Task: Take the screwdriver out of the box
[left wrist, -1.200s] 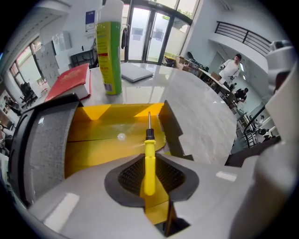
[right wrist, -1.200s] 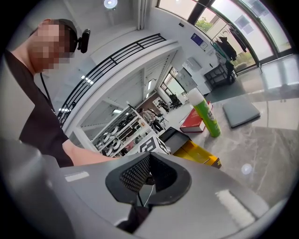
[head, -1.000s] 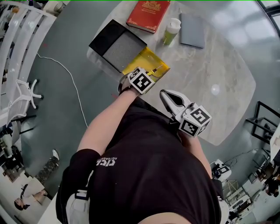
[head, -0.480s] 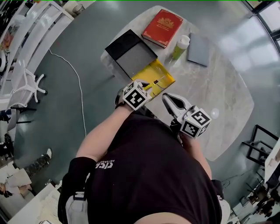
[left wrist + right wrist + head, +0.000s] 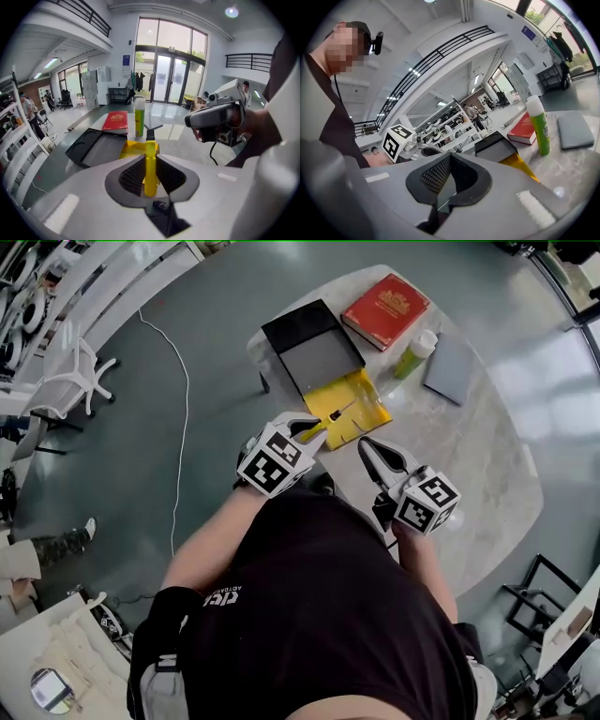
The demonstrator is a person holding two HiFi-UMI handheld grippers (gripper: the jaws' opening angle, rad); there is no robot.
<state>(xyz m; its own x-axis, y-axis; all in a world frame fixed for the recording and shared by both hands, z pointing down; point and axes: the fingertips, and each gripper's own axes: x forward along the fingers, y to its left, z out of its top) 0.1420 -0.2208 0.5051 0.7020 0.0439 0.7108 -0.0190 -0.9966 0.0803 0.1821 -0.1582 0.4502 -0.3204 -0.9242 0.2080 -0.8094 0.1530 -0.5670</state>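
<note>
The yellow-handled screwdriver with a black end cap [image 5: 150, 169] is out of the box. It stands between the ribbed black pads of the left gripper [image 5: 315, 427], which is clenched on its handle, cap pointing away from the camera in the left gripper view. In the head view it hangs over the table's near edge, with its thin shaft pointing toward 1 o'clock at the shallow yellow box [image 5: 367, 409] lying open on the table.

Touching that box at 11 o'clock is an open black tray with a grey lining [image 5: 314, 345]. Further along the pale marble-look table [image 5: 469, 451], from 12 to 2 o'clock, are a red hardback book [image 5: 386, 310], a green bottle with a white cap [image 5: 415, 354] standing upright and a flat grey pad [image 5: 450, 369].

The right gripper [image 5: 367, 446] is at 3 o'clock of the left one, near it but apart – its pads are closed together with nothing between them. A white cable [image 5: 183, 409] trails across the grey floor at 9 o'clock.
</note>
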